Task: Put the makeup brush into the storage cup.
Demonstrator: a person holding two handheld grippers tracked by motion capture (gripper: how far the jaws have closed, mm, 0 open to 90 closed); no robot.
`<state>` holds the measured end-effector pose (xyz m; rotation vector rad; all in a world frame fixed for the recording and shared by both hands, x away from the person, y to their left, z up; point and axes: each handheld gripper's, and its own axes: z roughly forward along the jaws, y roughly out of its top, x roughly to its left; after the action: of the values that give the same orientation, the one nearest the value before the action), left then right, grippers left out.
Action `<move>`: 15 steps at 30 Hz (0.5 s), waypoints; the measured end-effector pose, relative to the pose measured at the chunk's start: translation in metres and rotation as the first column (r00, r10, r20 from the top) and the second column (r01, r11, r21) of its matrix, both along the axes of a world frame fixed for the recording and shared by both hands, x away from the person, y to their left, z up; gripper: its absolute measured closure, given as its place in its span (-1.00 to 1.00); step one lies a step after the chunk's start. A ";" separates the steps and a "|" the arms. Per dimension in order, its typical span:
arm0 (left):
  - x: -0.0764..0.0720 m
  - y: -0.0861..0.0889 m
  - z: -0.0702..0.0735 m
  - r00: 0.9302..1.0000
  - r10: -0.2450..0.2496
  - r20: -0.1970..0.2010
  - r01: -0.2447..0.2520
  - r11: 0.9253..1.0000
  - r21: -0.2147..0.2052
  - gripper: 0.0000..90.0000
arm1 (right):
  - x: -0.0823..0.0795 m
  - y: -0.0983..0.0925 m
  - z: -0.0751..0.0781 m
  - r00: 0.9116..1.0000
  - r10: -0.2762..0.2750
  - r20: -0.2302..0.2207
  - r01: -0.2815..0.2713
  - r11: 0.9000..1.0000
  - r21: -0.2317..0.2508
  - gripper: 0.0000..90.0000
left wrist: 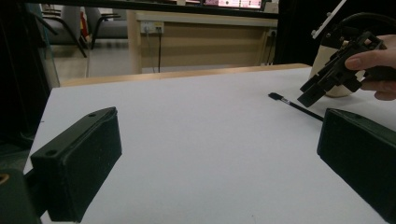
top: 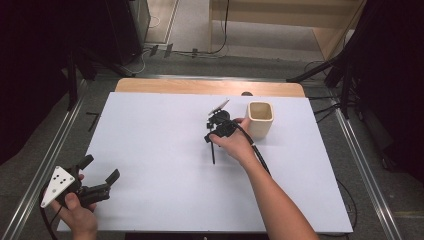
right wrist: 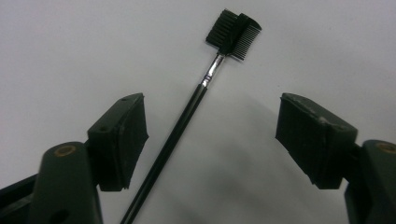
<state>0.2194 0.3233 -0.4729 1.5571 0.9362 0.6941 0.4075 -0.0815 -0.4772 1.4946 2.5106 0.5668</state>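
A thin black brush with a small comb-and-bristle head lies flat on the white table. My right gripper hangs just over it, pointing down. In the right gripper view the right gripper is open, its jaws standing on either side of the brush handle, which lies nearer the left pad; neither pad touches it. My left gripper rests at the table's front left corner, open with nothing between its jaws. From the left gripper the brush and the right gripper are seen farther off.
A cream square cup stands upright just right of my right hand. The right gripper's cable trails along the forearm. A wooden strip borders the table's far edge, with metal rails along both sides.
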 end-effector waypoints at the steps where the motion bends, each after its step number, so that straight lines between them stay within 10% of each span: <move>1: 0.000 0.000 0.000 1.000 0.001 -0.001 -0.001 1.000 0.000 -0.99 | 0.000 0.001 0.000 1.000 -0.003 -0.001 0.003 1.000 0.000 -0.37; 15: 0.000 0.000 0.000 1.000 0.003 0.002 -0.003 1.000 0.001 -0.99 | 0.004 0.013 -0.001 0.999 -0.022 -0.044 0.022 1.000 -0.013 0.19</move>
<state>0.2194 0.3238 -0.4726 1.5556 0.9367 0.6983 0.4110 -0.0690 -0.4778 1.5449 2.5224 0.5190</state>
